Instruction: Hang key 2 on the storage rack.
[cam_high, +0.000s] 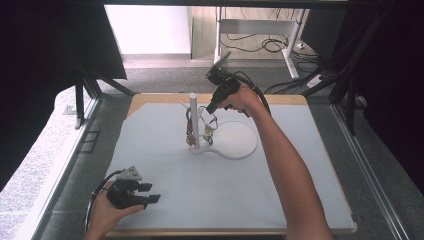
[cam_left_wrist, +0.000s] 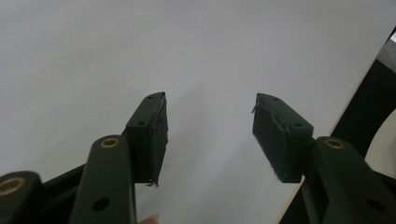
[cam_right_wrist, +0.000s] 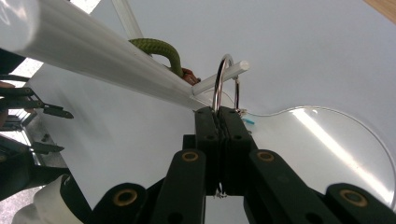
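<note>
**Gripping a metal ring at the white stand**

Reaching across the white-covered counter (cam_high: 280, 195), the right claw (cam_right_wrist: 218, 114) has its two black jaws pressed together on a thin silver metal ring (cam_right_wrist: 219, 79). In the right gripper view, the ring loops up from the jaw tips and passes around a slim white peg (cam_right_wrist: 219, 77) that juts from the tall white upright post (cam_right_wrist: 93, 51) of a stand. A green cord loop (cam_right_wrist: 161, 49) hangs over the post side, just behind the ring, with a small brown piece beneath it. The stand's clear, round, flat base plate (cam_right_wrist: 345, 140) lies on the counter beside the jaws.

From the high view, the stand (cam_high: 193, 120) sits near the middle of the counter towards its far edge, with small trinkets hanging on either side of the post and the right claw (cam_high: 210, 109) touching in from the right.

The left claw (cam_high: 150, 192) rests in the person's left hand (cam_high: 107, 212) at the near-left corner of the counter, well apart from the stand. Its jaws are spread wide with nothing between them, over bare white surface.
</note>
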